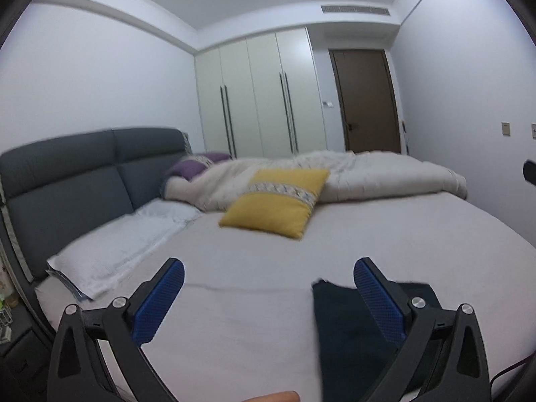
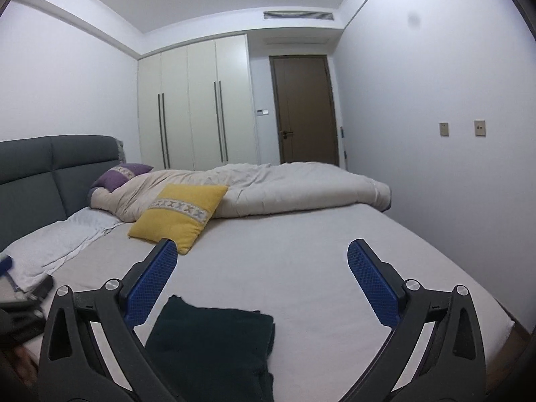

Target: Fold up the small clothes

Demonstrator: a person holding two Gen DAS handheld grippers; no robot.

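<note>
Dark green garment (image 2: 214,345) lies flat on the bed (image 2: 301,268), near edge, apparently already folded. Left tool (image 1: 268,296) and right tool (image 2: 263,278) are both spread, empty, above it. Corners should be pinched squarely, edges aligned.

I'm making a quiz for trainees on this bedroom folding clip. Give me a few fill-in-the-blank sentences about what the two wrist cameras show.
1. The dark garment lies on the ____.
2. The square cushion with the patterned band is ____ in colour.
3. Both the left gripper and the right gripper have their jaws ____, holding nothing.
4. The door beside the wardrobe is ____.

Missing words: bed; yellow; open; closed
</note>
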